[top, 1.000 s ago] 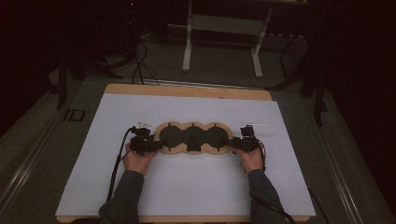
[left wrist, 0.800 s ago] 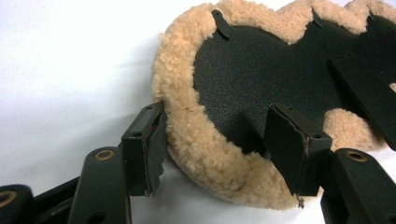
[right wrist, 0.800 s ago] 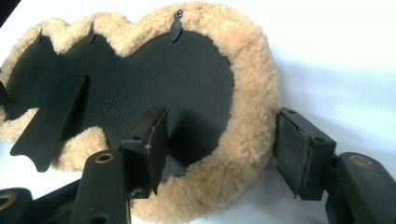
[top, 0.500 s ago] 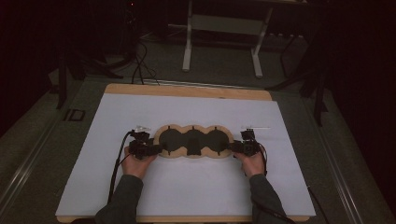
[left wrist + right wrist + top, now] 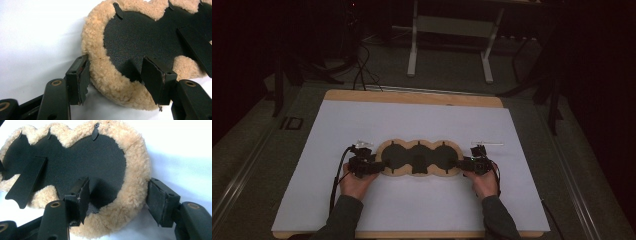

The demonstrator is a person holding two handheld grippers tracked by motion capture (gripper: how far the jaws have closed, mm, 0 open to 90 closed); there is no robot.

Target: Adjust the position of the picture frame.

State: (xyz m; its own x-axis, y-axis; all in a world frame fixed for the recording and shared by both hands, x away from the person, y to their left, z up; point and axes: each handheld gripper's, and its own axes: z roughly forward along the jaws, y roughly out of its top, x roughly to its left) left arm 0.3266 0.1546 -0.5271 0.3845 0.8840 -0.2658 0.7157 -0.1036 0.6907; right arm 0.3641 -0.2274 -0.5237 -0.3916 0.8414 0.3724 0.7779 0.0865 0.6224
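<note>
A long fleece pad (image 5: 418,158) with a black three-lobed centre lies flat on the white surface (image 5: 412,120), toward the near side. The left gripper (image 5: 117,77) straddles its left end, jaws apart around the fleecy rim. The right gripper (image 5: 117,202) straddles the right end the same way, also spread.

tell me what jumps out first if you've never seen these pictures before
A long three-lobed pad with a fleecy tan rim and black inner face lies mid-table on the white sheet. The left gripper and right gripper sit at its two ends. In each gripper view the open jaws straddle the fleecy rim, one jaw over the black face, one outside.
</note>
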